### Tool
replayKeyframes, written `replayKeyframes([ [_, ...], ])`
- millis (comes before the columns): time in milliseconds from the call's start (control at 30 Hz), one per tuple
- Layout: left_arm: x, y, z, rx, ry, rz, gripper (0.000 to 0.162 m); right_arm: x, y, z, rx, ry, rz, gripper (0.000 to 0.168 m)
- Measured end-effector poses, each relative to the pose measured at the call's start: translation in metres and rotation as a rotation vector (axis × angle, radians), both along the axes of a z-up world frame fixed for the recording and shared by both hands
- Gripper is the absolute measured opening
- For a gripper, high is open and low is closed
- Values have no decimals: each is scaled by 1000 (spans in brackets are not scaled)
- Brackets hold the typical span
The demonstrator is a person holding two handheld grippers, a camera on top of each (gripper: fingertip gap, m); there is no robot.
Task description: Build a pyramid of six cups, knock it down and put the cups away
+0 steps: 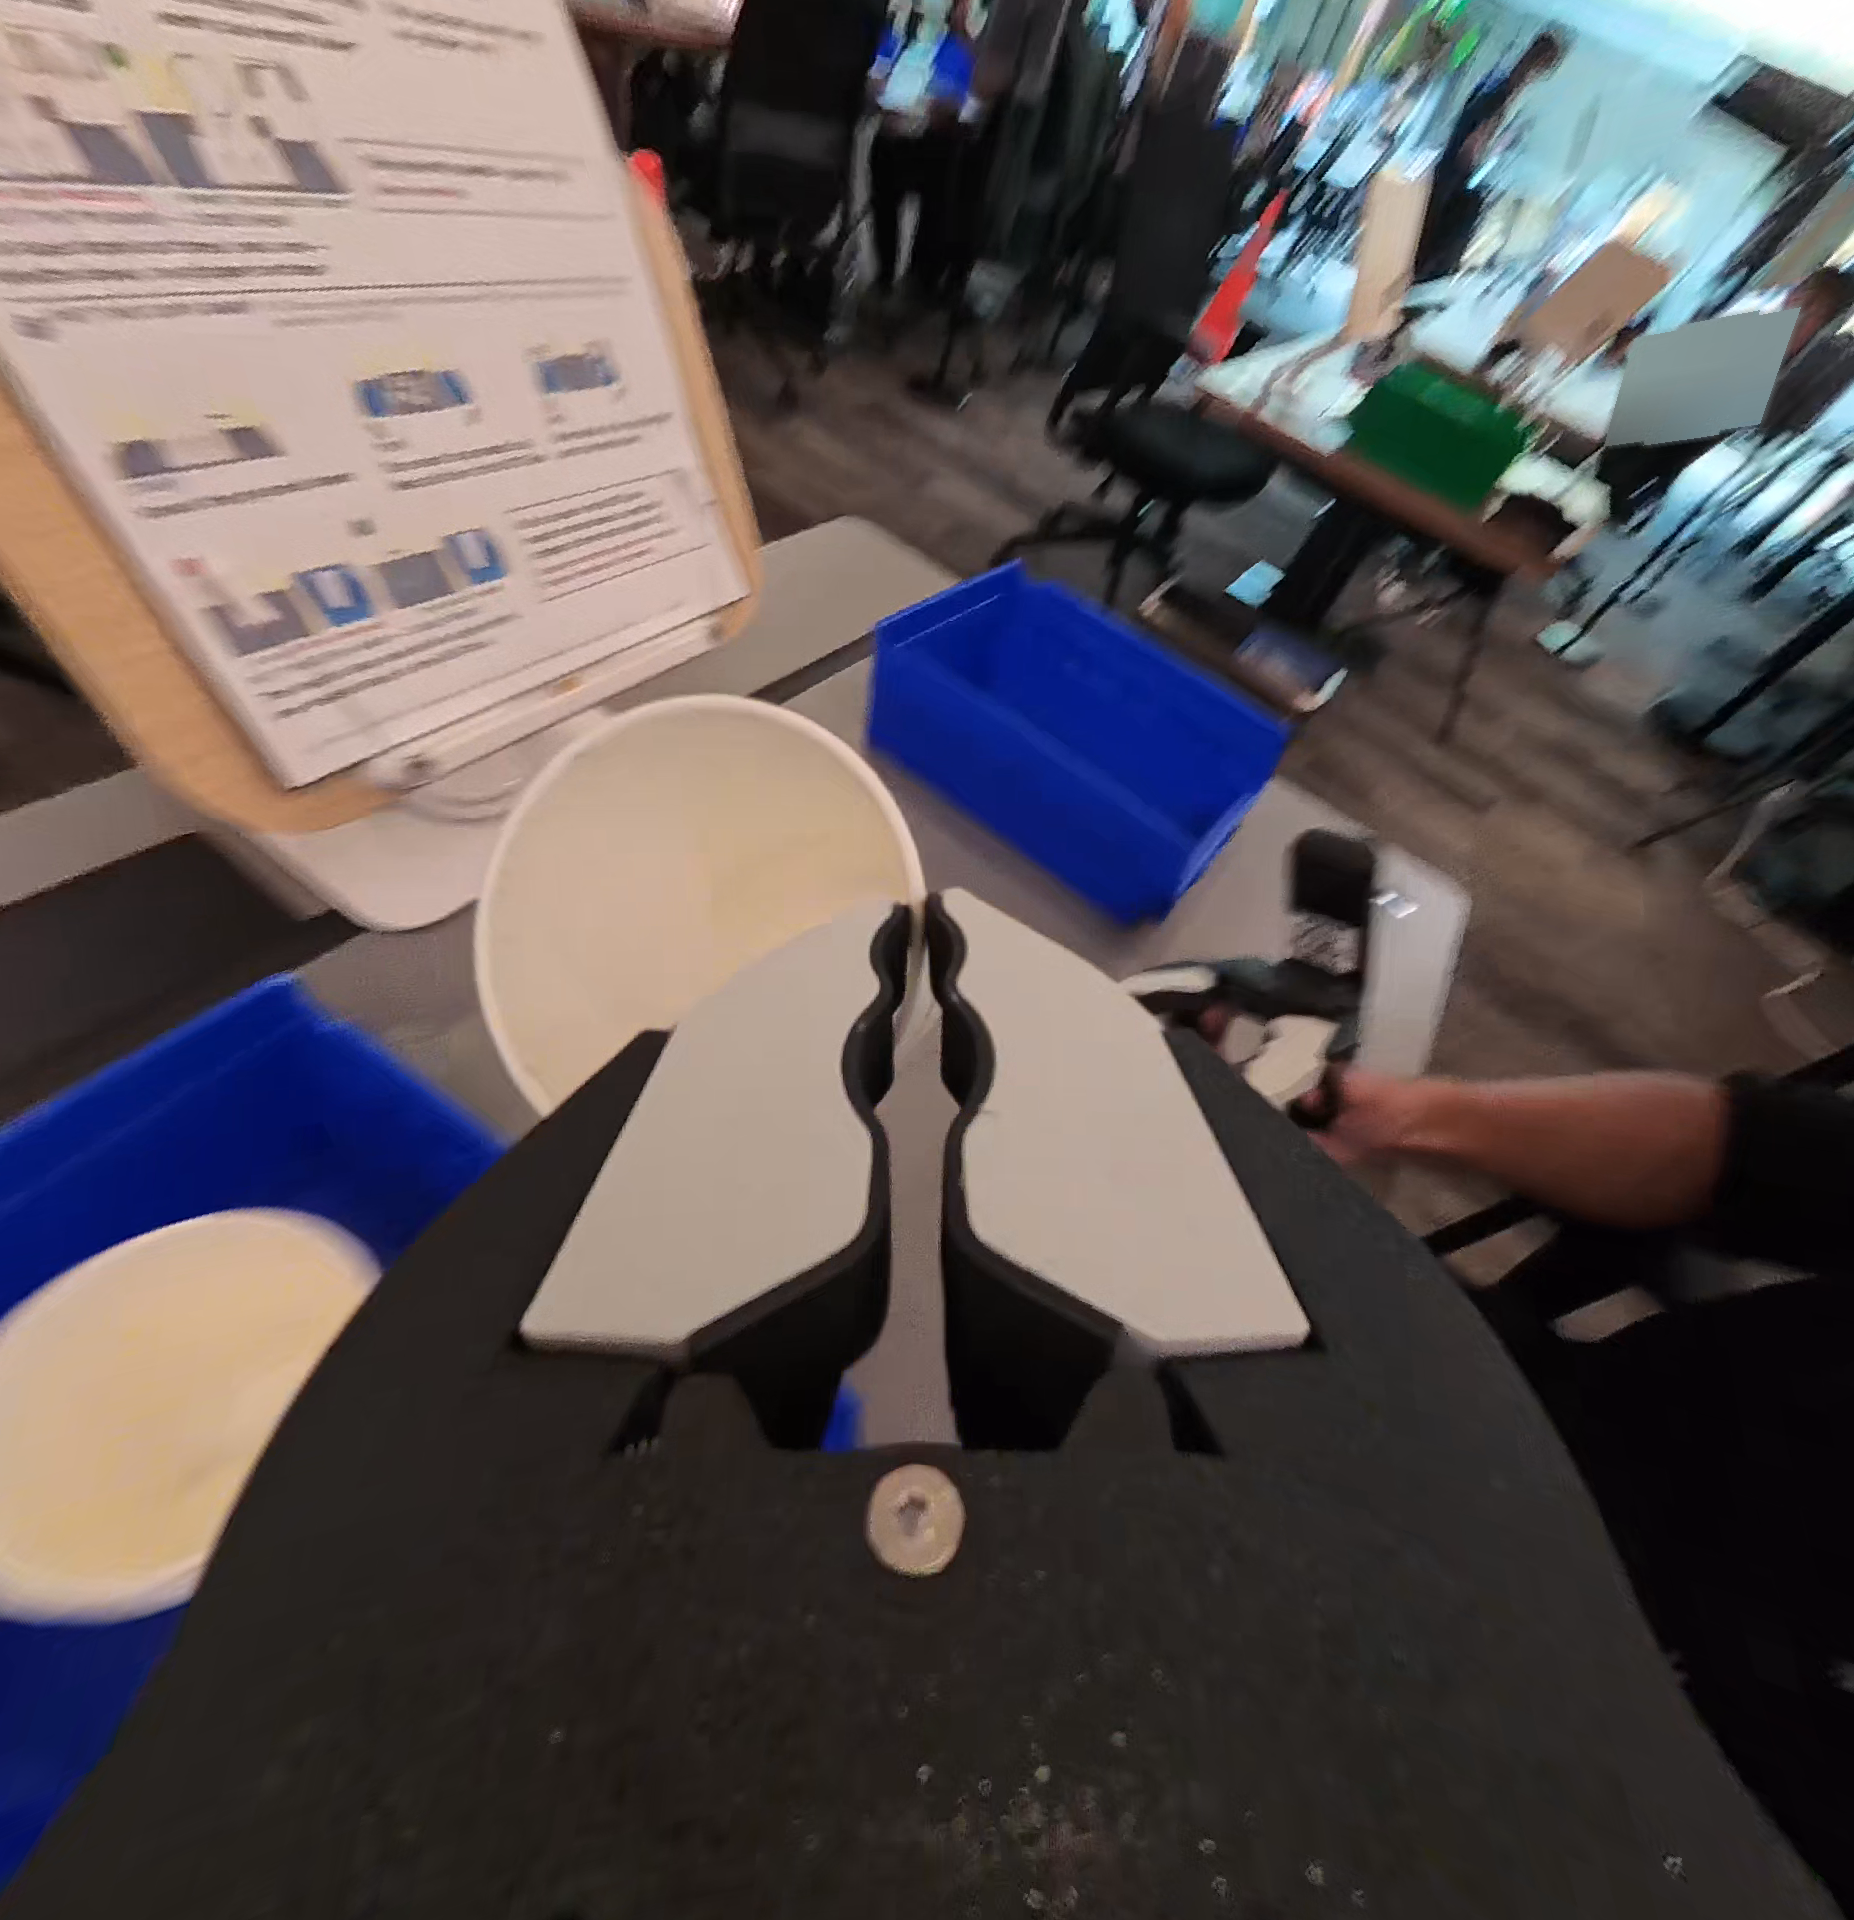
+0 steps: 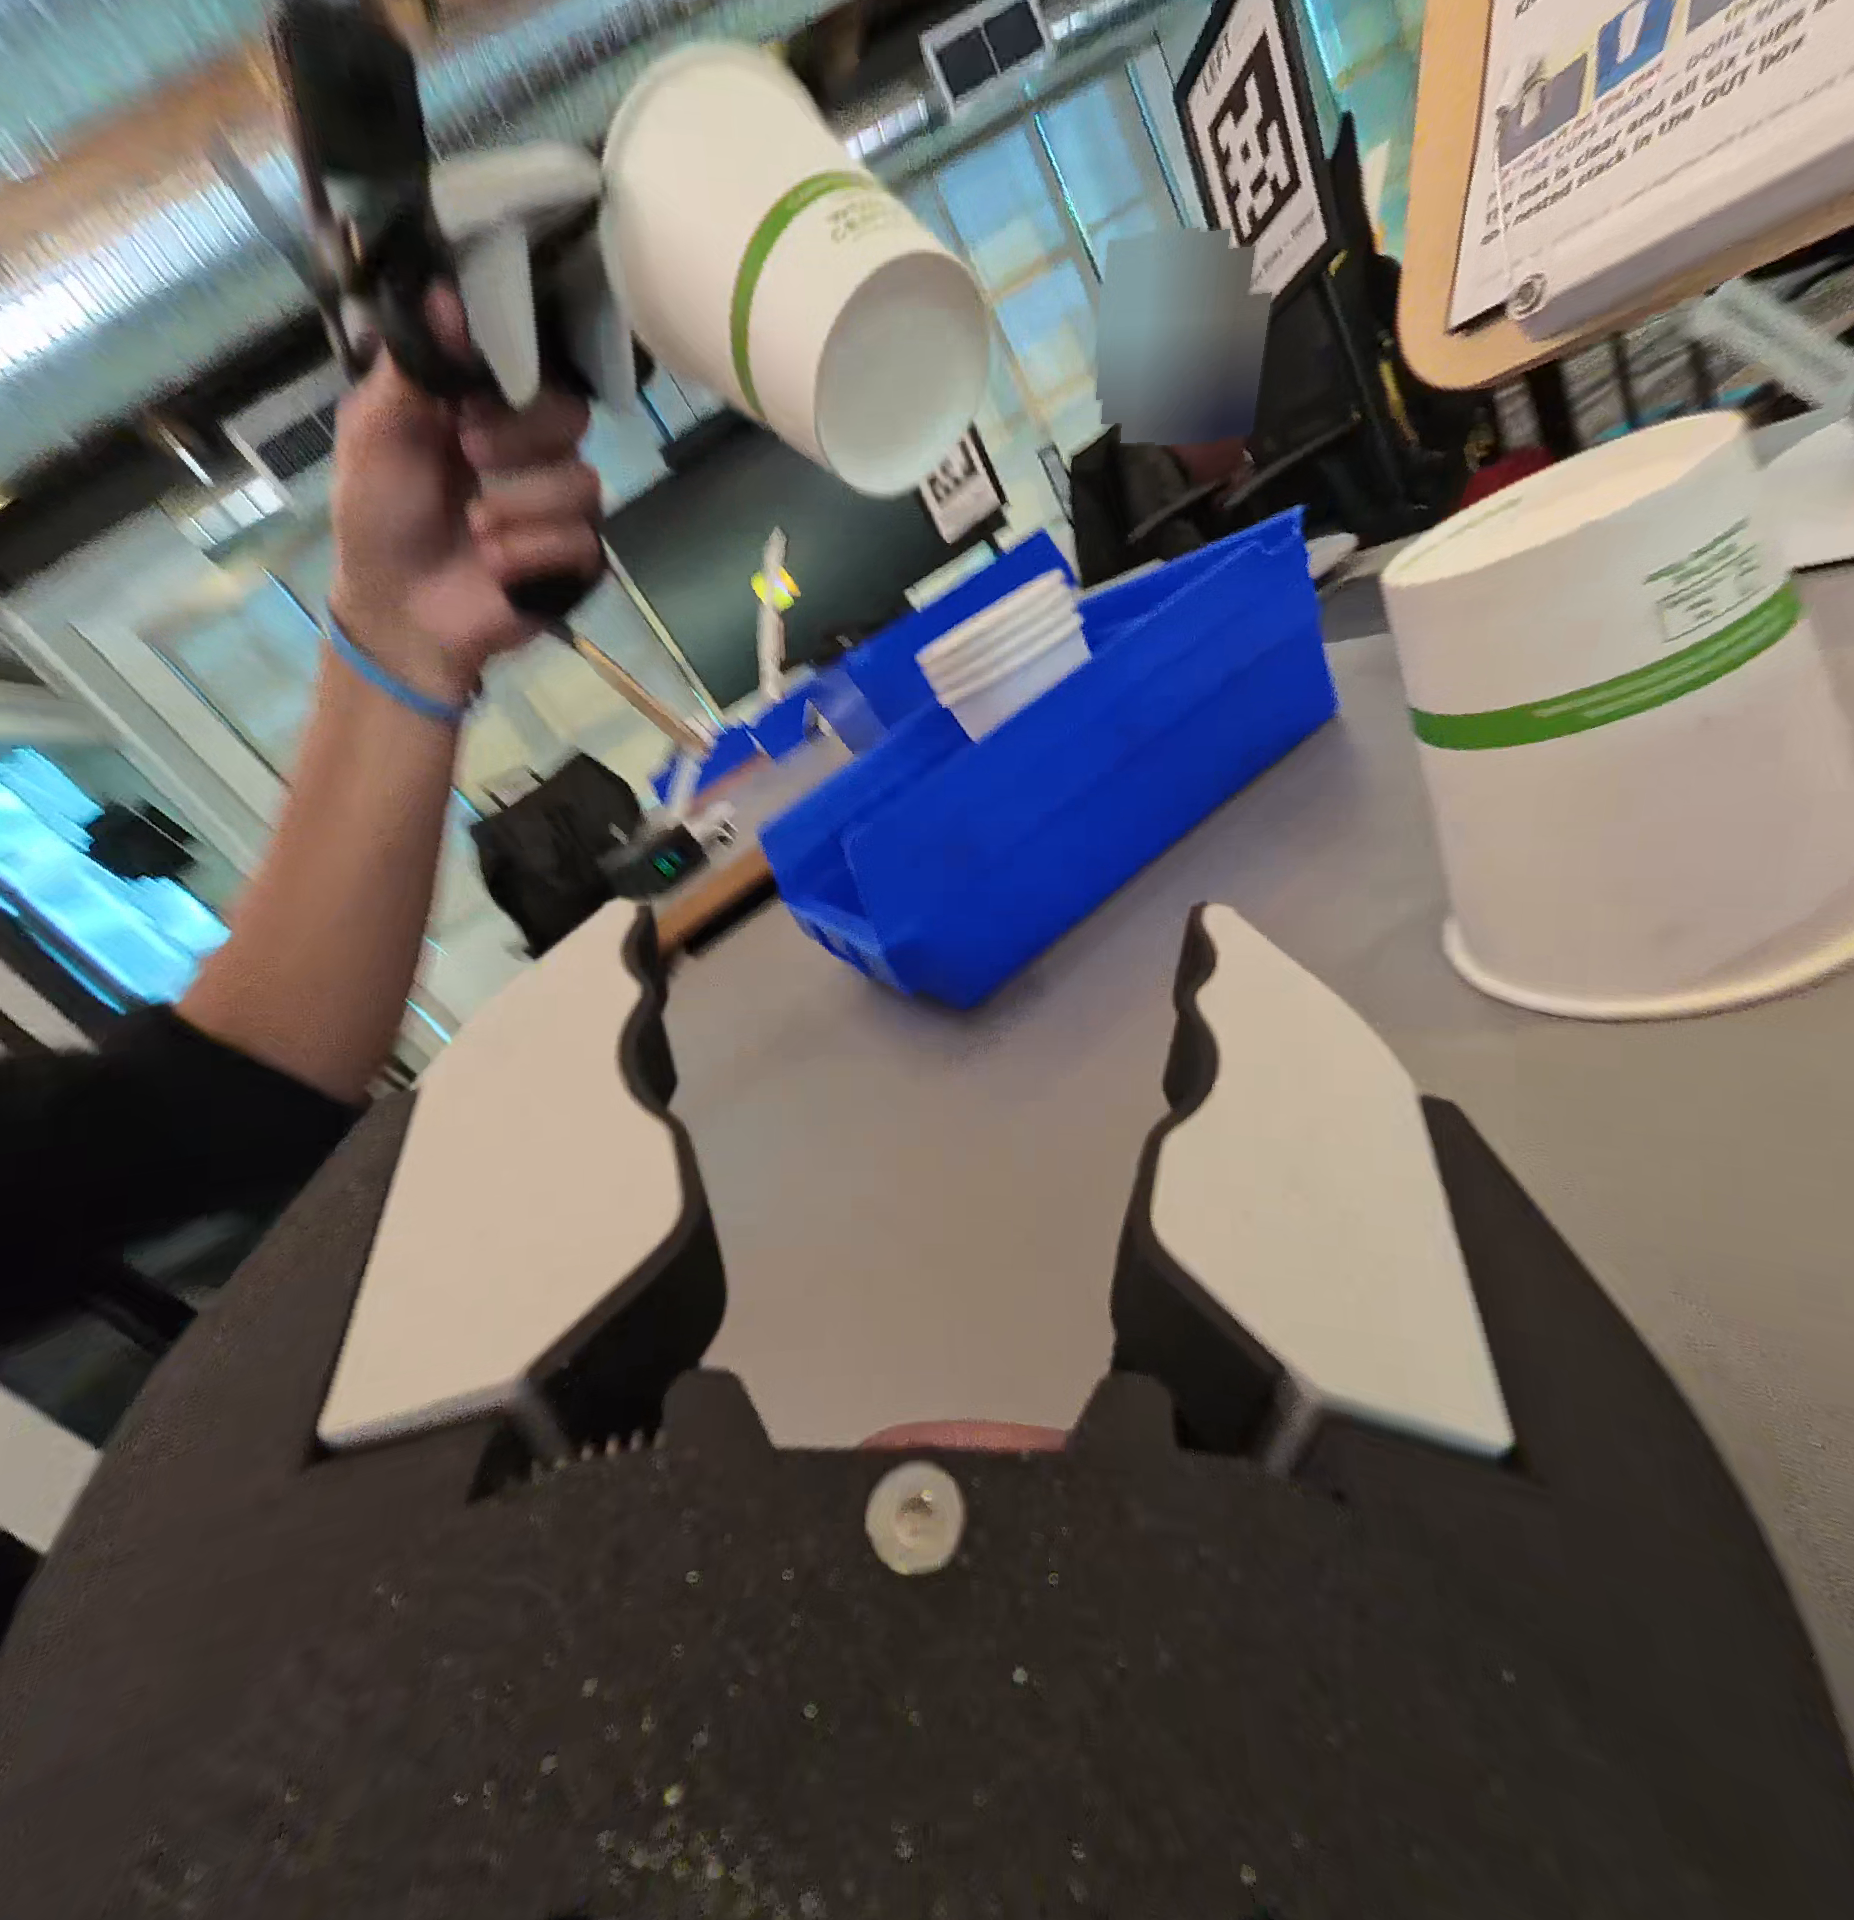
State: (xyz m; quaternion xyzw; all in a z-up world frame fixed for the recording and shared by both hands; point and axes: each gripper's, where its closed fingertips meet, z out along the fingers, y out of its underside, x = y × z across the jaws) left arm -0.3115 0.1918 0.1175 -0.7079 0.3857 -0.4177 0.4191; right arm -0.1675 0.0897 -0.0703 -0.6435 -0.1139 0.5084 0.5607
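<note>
Left wrist view: the instruction sheet on its wooden board is showing headings, text blocks and small blue diagrams, but motion blur is leaving all of it unreadable.

Right wrist view: a corner of that sheet is showing bold black printed lines, sharp enough to read.
- The black-and-white square code sign is standing behind, with small print below the code.
- The tilted cup I am holding aloft is carrying a green band with small green print, smeared.
- The upturned cup on the table is carrying the same band plus a small boxed green label, too blurred to make out.
</note>
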Motion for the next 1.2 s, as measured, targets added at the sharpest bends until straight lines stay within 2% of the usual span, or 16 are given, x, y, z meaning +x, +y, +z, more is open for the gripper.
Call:
replayKeyframes([
  [100, 43, -32, -8, -62, -111, -85, 2, -5, 5, 16, -22, 160, 44, 100],
  [200, 87, -63, -24, -121, -173, -185, 2, -2, 6, 28, -9, 231, 54, 108],
  [300, 121, -87, -44, -186, -211, -269, 2, 16, 6, 42, 25, 297, 31, 109],
  [367, 135, -97, -62, -220, -195, -295, 3, 32, 2, 53, 54, 355, 24, 98],
  [400, 140, -100, -70, -233, -184, -304, 3, 40, -1, 57, 73, 374, 32, 77],
  [433, 142, -102, -77, -245, -179, -312, 3, 44, -2, 55, 59, 354, 40, 72],
  [567, 141, -101, -96, -262, -115, -297, 5, 47, -1, 41, 3, 259, 48, 70],
  [600, 140, -100, -100, -244, -77, -295, 14, 48, 0, 38, -6, 249, 43, 70],
  [700, 133, -93, -103, -85, 82, -240, 56, 47, 3, 33, -33, 231, 42, 70],
  [833, 123, -87, -96, 352, 435, -185, 93, 45, 6, 29, -57, 206, 41, 70],
  [967, 131, -98, -117, 694, 856, -313, 97, 38, 7, 23, -85, 183, 62, 70],
  [1067, 137, -101, -147, 836, 1101, -444, 97, 32, 5, 22, -91, 162, 76, 70],
  [1200, 139, -87, -170, 982, 1349, -527, 97, 26, 3, 16, -102, 113, 85, 70],
])
